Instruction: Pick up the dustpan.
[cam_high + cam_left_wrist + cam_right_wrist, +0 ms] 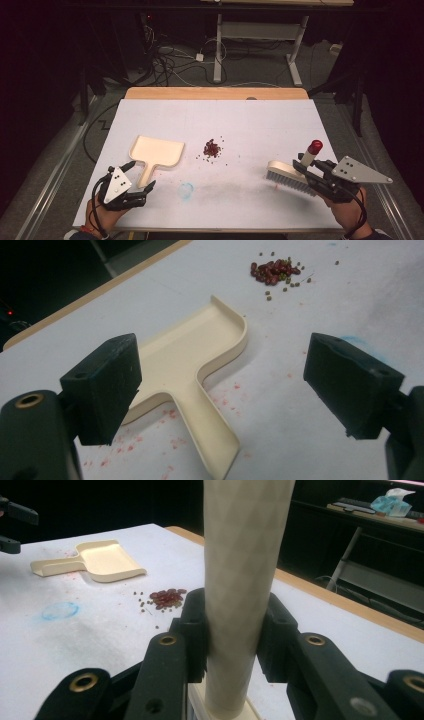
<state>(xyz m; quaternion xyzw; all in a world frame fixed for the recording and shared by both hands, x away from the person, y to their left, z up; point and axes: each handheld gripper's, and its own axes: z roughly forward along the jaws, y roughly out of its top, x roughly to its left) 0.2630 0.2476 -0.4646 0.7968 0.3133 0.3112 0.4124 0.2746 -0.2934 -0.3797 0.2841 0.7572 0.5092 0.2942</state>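
A cream dustpan (155,152) (192,352) (102,557) lies flat on the white table, handle toward the person. My left gripper (145,189) (220,390) hovers open over the handle end, jaws either side and not touching. A small pile of dark red beans (212,148) (272,271) (167,598) with scattered bits sits mid-table. My right gripper (312,172) (232,635) is shut on the cream handle (242,575) of a hand brush (287,175), whose red-capped end (315,146) points up and bristles rest on the table at right.
A faint blue ring mark (186,189) (60,611) and pink smudges lie on the white table top (250,120). A wooden edge (215,93) runs along the far side. Beyond it are cables and a desk frame (260,45) on the floor.
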